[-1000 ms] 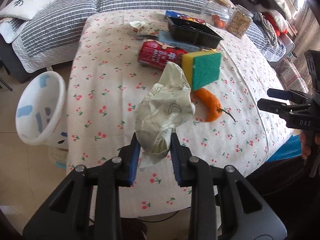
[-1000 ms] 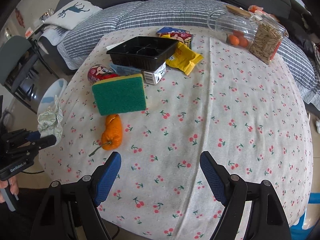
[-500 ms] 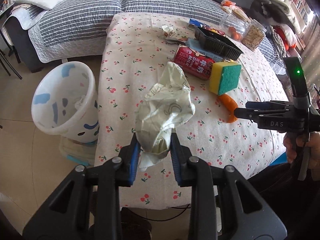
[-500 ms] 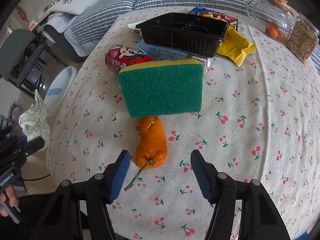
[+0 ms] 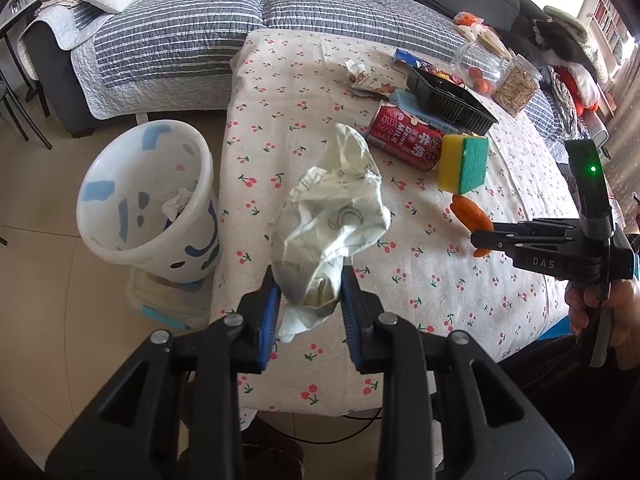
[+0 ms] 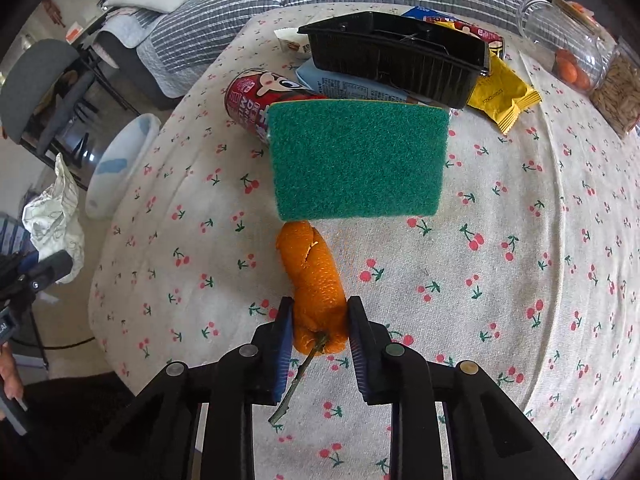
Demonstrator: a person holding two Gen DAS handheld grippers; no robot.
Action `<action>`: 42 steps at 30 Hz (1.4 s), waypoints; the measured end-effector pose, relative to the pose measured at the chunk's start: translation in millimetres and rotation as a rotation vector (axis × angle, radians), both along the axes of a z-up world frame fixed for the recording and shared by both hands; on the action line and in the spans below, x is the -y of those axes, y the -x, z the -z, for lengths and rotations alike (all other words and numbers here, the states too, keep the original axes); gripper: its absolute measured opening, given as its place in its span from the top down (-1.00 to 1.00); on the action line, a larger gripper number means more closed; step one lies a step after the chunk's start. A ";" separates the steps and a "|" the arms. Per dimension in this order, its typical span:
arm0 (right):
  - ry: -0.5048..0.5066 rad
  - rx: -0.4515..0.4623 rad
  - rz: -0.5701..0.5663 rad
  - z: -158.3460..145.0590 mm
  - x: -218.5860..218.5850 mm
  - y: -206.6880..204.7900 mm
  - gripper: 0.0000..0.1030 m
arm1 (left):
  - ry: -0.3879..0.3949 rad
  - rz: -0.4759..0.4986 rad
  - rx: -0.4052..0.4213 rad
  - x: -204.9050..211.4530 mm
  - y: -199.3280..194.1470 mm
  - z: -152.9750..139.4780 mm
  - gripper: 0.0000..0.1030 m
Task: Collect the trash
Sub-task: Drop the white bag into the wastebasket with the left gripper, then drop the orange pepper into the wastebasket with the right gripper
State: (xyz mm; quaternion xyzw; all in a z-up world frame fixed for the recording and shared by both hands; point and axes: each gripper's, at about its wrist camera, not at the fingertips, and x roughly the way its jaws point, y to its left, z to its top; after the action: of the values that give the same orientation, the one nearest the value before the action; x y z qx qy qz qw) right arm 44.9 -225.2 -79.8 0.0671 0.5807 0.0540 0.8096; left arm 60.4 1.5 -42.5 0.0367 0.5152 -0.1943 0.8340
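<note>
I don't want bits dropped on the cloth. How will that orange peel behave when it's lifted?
The orange peel, between the closing right gripper, looks curled and split, so probably light and soft, likely to crush or tear. Its stem may dangle.

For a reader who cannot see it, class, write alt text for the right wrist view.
The right claw is closing on a curl of orange peel with a stem, lying on a cherry-print tablecloth. Just beyond stands a green sponge, then a red can and a black plastic tray.
</note>
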 end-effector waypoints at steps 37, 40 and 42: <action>-0.138 0.104 -0.141 -39.5 -102.5 -82.0 0.52 | -0.092 -0.409 0.093 -110.8 -99.0 25.4 -0.19; -0.132 0.103 -0.137 -37.0 -105.1 -85.4 0.52 | -0.116 -0.419 0.099 -112.9 -94.3 23.1 -0.55; -0.131 0.102 -0.134 -35.8 -107.2 -86.3 0.52 | -0.153 -0.427 0.101 -115.3 -90.4 21.9 -0.60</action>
State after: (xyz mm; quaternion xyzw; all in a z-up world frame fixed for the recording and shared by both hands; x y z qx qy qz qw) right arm 131.2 -117.9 -44.0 0.0781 0.5372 0.1493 0.8265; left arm 150.8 116.7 -64.4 -0.0003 0.4820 0.0285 0.8757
